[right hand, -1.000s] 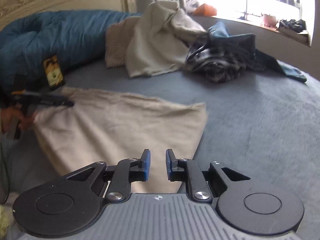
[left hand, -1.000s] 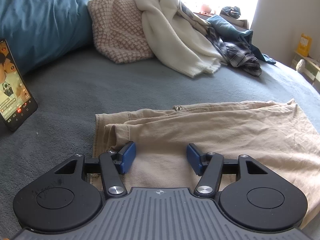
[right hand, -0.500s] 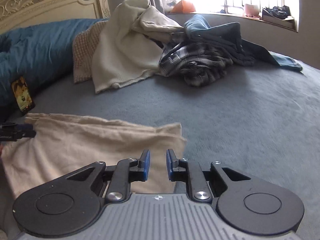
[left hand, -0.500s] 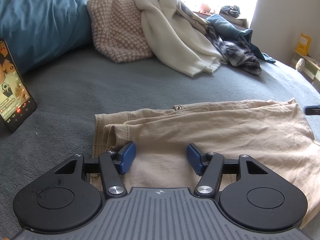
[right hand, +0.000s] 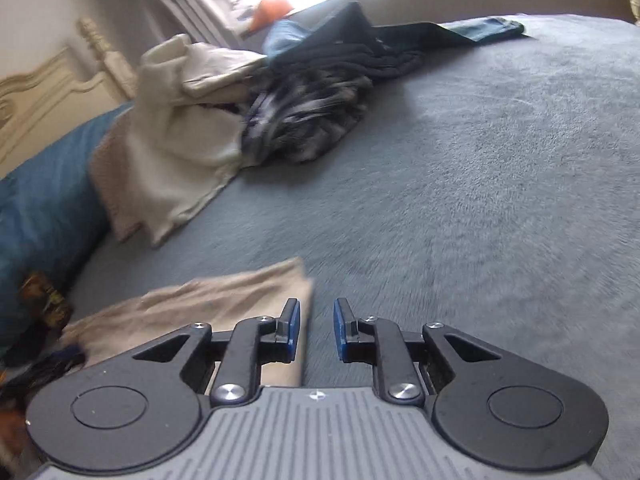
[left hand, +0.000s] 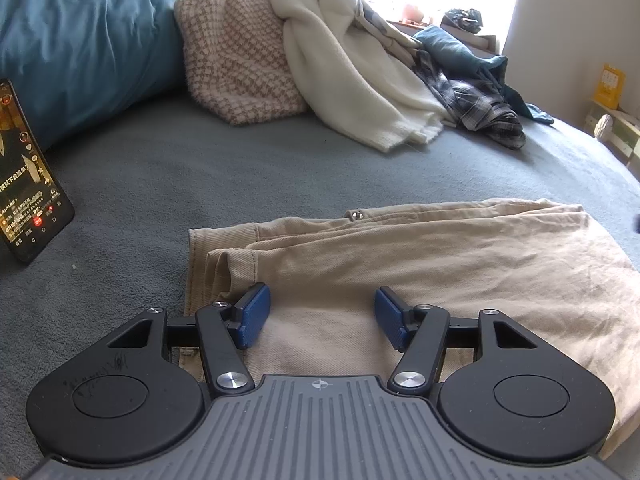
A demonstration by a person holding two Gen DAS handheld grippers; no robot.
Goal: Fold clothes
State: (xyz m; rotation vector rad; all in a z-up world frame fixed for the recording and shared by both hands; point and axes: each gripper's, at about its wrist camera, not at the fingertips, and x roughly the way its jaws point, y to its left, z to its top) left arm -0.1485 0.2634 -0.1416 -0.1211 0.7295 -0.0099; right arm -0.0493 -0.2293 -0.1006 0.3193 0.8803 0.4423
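Rolled right gripper (right hand: 316, 330) reached trousers' (right hand: 208, 304) edge; phone (left hand: 28, 184) left-view only.

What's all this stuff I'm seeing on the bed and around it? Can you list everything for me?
Trousers: one pair, beige, laid flat on the bed nearest the cameras.
Bed cover: one, grey-blue, under everything.
Duvet: one, teal, bunched at the bed's far left.
Checked knit: one, pink and cream, leaning on the duvet.
Cream garment: one, draped over the pile.
Plaid shirt: one, dark check, right of the cream garment.
Phone: one, black, screen lit, propped at left.
Headboard: one, cream, carved.
Yellow box: one, by the right wall.
Left gripper: black, blue pads, open over the trousers' waist end.
Right gripper: same, narrowly open at the trousers' other end.
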